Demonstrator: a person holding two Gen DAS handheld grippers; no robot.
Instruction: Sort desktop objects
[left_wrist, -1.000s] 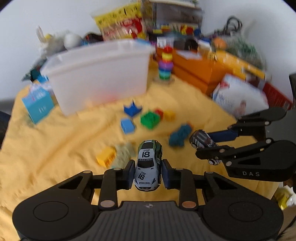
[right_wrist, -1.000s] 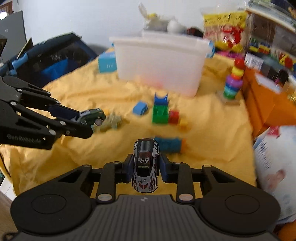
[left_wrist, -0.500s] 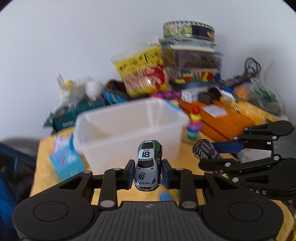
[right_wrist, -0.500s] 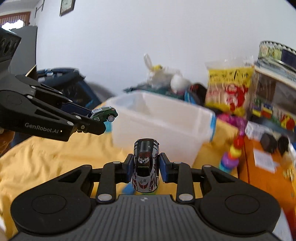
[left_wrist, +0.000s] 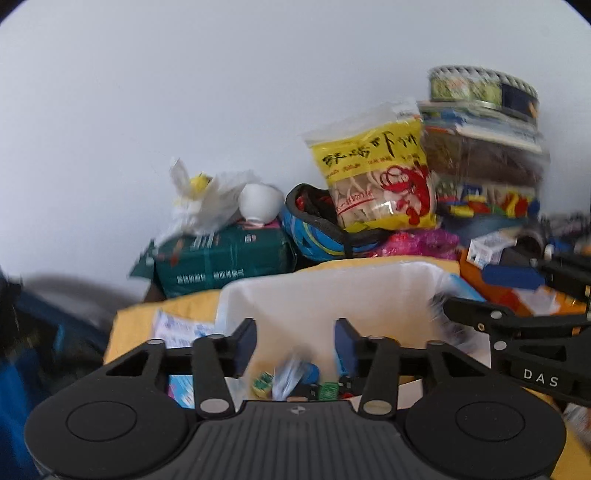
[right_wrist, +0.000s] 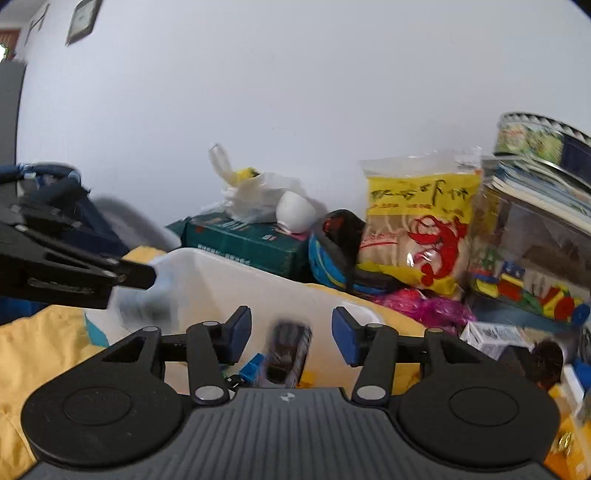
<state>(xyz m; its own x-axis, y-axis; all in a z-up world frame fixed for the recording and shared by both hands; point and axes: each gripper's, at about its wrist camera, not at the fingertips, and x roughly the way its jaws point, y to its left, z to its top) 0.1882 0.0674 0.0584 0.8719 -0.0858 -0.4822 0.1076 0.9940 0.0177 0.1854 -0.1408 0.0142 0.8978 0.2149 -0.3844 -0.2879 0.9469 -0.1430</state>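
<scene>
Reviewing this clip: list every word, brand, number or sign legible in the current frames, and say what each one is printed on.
"DAS": white letters on the right gripper, seen from the left wrist view.
Yellow snack bag: large dark characters, upside down, not readable.
Green box: rows of white print, too blurred.
Left gripper: marking on its body is motion-blurred, unreadable.
Round tin: pictures only, no legible text.
</scene>
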